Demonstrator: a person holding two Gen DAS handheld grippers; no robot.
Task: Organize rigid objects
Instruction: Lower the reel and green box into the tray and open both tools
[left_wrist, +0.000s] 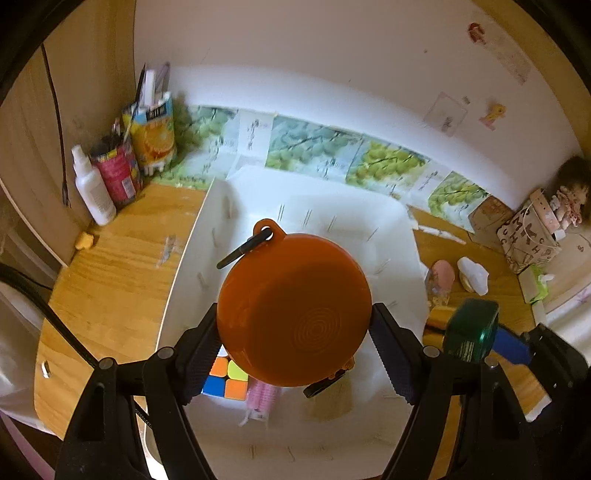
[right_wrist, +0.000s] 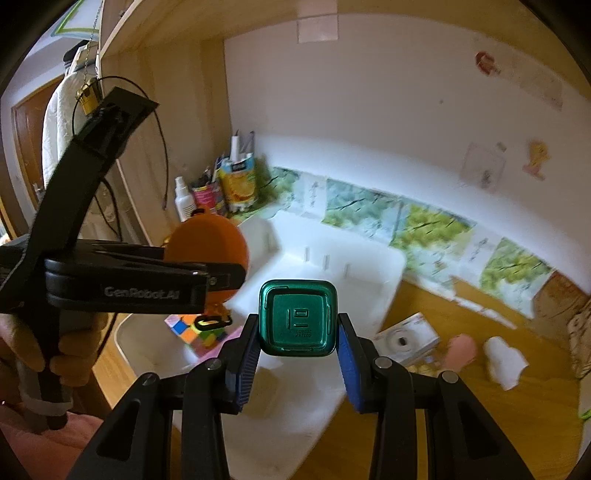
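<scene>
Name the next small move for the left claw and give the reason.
Probably lower the left claw a little further into the white bin before letting go: its fingers grip the orange round case above the puzzle cube already lying inside, so a release from here would drop it.

One orange bowl (left_wrist: 293, 314), one green bottle (right_wrist: 297, 317), one white bin (left_wrist: 332, 206) (one puzzle cube (left_wrist: 225, 380) inside), two grippers

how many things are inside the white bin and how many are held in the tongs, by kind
Held in tongs:
orange round case: 1, in left tongs
green square bottle: 1, in right tongs
In the white bin:
colour cube: 1
pink item: 1
tan block: 1
Total: 5
</scene>
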